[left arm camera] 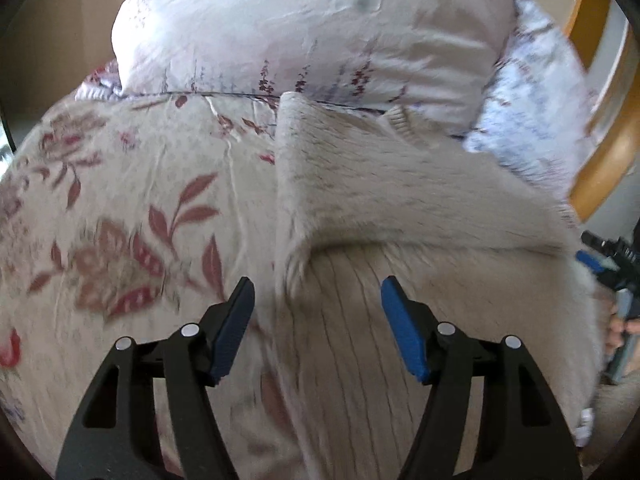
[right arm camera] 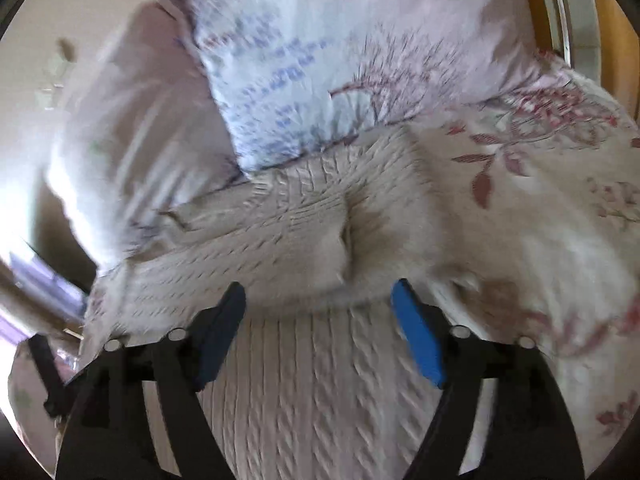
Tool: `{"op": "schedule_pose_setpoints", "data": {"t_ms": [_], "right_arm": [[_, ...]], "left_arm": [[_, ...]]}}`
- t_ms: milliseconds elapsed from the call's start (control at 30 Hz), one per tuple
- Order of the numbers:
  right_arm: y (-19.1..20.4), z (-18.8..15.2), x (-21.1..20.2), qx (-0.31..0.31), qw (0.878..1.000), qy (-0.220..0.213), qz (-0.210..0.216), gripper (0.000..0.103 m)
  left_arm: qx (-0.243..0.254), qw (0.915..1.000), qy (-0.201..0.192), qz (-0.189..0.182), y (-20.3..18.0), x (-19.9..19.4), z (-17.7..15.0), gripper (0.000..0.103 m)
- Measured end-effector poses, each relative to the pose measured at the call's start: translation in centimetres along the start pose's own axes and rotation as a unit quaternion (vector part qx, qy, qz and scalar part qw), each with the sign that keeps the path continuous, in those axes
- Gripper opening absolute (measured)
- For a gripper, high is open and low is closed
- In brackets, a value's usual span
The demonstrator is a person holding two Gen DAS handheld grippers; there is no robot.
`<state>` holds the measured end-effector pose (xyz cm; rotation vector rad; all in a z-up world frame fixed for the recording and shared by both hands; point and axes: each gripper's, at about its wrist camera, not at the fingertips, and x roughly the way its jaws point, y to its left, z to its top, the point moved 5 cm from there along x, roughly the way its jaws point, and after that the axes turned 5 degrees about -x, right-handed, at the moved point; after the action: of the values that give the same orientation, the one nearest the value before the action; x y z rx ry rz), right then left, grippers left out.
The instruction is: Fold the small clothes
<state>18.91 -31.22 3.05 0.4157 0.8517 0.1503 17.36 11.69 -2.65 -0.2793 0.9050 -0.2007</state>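
A cream cable-knit sweater lies on the flowered bedspread, with one part folded over the ribbed body. My left gripper is open and empty, just above the sweater's left edge. The right gripper shows at the far right of the left wrist view. In the right wrist view the same sweater fills the middle, with a fold across it. My right gripper is open and empty, hovering over the sweater's cable-knit lower part.
Two flowered pillows lie at the head of the bed, touching the sweater's far edge. A wooden bed frame curves along the right. The bedspread spreads out on both sides of the sweater.
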Motion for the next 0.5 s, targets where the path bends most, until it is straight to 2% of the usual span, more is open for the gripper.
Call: {"op": "schedule_pose_setpoints", "data": {"t_ms": [167, 333, 500], "right_arm": [[-3.6, -3.4, -3.8, 0.031, 0.998, 0.023, 0.05, 0.077], [-6.7, -7.0, -5.5, 0.076, 0.993, 0.044, 0.075, 0.06], [-5.6, -9.9, -6.5, 0.071, 0.987, 0.053, 0.136, 0.049]], "left_arm": [[-0.036, 0.9979, 0.006, -0.054, 1.5, -2.7, -3.1, 0.064], [-0.066, 0.9939, 0.001, -0.088, 1.9, -4.4, -5.6, 0.061], [-0.095, 0.9846, 0.006, -0.147, 1.1, -5.4, -8.0, 0.054]]}}
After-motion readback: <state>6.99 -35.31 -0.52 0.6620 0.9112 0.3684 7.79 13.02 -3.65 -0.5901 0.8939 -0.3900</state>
